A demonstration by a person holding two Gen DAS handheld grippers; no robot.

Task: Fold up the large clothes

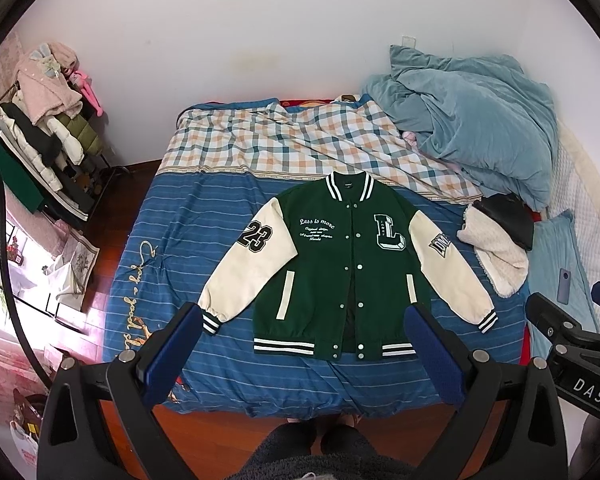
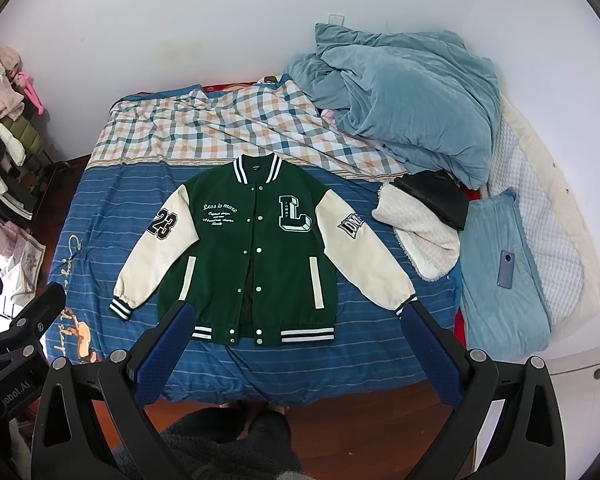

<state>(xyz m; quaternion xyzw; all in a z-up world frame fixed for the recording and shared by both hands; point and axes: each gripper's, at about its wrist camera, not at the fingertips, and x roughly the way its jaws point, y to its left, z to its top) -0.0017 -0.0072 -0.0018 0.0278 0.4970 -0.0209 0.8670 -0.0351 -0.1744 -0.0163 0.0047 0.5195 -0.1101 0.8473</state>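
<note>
A green varsity jacket [image 1: 340, 264] [image 2: 256, 248] with cream sleeves lies flat and front up on the blue striped bedspread [image 1: 204, 240] [image 2: 100, 216], collar toward the wall, sleeves spread out and down. It is snapped at the front and bears a "23" patch and a large "L". My left gripper [image 1: 304, 316] hangs open above the jacket's hem, holding nothing. My right gripper [image 2: 296, 312] is open too, high over the hem with nothing between its blue pads [image 2: 432, 344]. The right gripper's body [image 1: 572, 344] shows at the right edge of the left wrist view.
A checked sheet [image 1: 284, 140] covers the bed's far half. A heaped teal duvet [image 1: 480, 120], a cream fleece with a black garment [image 1: 496, 236] and a phone [image 2: 506, 268] on a blue pillow lie at the right. A loaded clothes rack [image 1: 48, 128] stands left. Wooden floor and a person's legs [image 2: 236, 440] are below.
</note>
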